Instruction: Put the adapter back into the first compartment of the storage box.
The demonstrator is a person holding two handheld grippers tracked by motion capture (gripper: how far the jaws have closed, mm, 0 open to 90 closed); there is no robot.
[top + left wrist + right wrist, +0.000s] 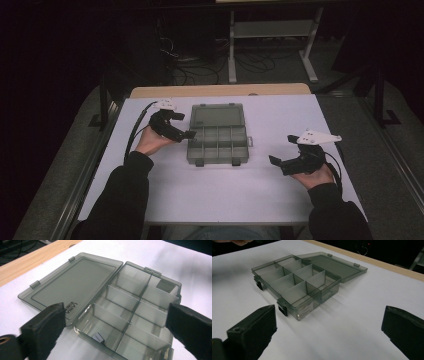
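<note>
Left gripper, black and two-jawed, spread wide and holding nothing, hovering at the left edge of the smoky grey translucent plastic compartment box, jaw tips just beside its wall. Through the left gripper view, jaws framing the box, with a small grey chip-like piece lying in the nearest compartment. Lid folded flat open on the far side, hinged to the tray, bearing printed lettering near its edge. Right gripper, likewise black, jaws wide apart and empty, held well clear of the box to its right, pointing toward it. Through the right gripper view, the box near mid-distance, two dark latches on its front wall, a pale label on its corner. Box resting centrally on the white surface, with a wooden strip along the far edge.
</note>
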